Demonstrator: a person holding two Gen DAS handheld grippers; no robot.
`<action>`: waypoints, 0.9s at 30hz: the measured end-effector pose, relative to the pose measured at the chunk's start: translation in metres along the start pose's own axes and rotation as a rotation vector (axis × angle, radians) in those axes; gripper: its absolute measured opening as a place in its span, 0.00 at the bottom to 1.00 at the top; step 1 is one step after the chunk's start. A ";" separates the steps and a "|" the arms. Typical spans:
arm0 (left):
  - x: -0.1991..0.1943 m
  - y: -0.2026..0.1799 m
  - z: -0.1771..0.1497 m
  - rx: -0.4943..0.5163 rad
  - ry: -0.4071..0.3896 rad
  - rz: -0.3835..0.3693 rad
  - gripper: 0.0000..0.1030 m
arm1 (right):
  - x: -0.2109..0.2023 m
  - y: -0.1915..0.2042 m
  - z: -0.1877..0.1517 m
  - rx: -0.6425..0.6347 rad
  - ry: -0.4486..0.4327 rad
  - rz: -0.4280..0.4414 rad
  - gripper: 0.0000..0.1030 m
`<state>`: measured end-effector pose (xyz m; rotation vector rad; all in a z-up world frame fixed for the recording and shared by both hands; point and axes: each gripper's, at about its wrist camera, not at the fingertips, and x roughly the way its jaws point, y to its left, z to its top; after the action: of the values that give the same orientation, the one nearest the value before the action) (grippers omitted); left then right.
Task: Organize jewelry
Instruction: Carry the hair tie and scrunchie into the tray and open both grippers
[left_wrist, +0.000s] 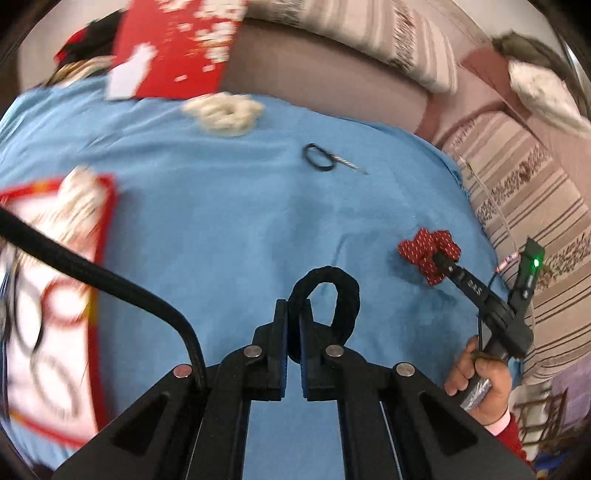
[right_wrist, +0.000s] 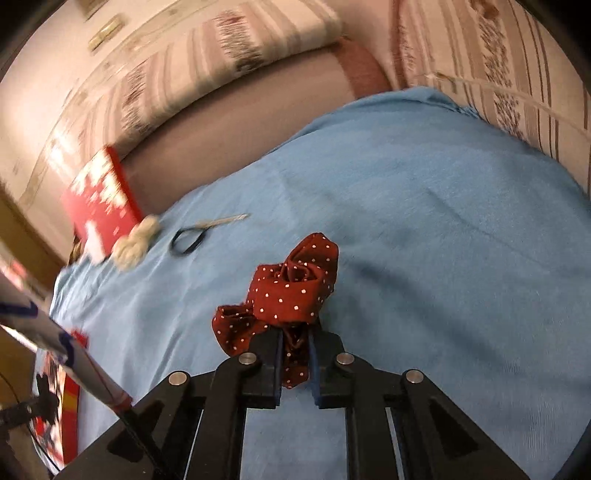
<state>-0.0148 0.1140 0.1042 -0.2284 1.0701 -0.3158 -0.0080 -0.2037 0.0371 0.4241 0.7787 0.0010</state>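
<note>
My left gripper (left_wrist: 294, 306) is shut on a black fabric scrunchie (left_wrist: 341, 295) and holds it over the blue cloth (left_wrist: 207, 229). My right gripper (right_wrist: 295, 332) is shut on a dark red scrunchie with white dots (right_wrist: 291, 291); it also shows in the left wrist view (left_wrist: 424, 254) at the right. A cream scrunchie (left_wrist: 223, 114) (right_wrist: 136, 240) lies at the far side of the cloth. A thin black hair tie with a silver clip (left_wrist: 319, 157) (right_wrist: 188, 238) lies near it.
A red box with a white pattern (left_wrist: 173, 48) (right_wrist: 99, 203) stands at the far edge. A red-rimmed open box (left_wrist: 55, 295) holding hoops and pale items lies at the left. Striped sofa cushions (left_wrist: 524, 192) surround the cloth (right_wrist: 424, 221).
</note>
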 end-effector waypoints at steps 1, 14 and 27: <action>-0.008 0.008 -0.008 -0.027 -0.006 0.000 0.04 | -0.008 0.009 -0.005 -0.029 0.003 0.004 0.12; -0.097 0.107 -0.080 -0.225 -0.147 0.115 0.05 | -0.076 0.107 -0.024 -0.188 0.039 0.177 0.12; -0.134 0.222 -0.119 -0.498 -0.191 0.138 0.05 | -0.069 0.254 -0.077 -0.455 0.147 0.319 0.12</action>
<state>-0.1480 0.3653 0.0847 -0.6141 0.9550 0.1022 -0.0707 0.0467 0.1299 0.1104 0.8210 0.5034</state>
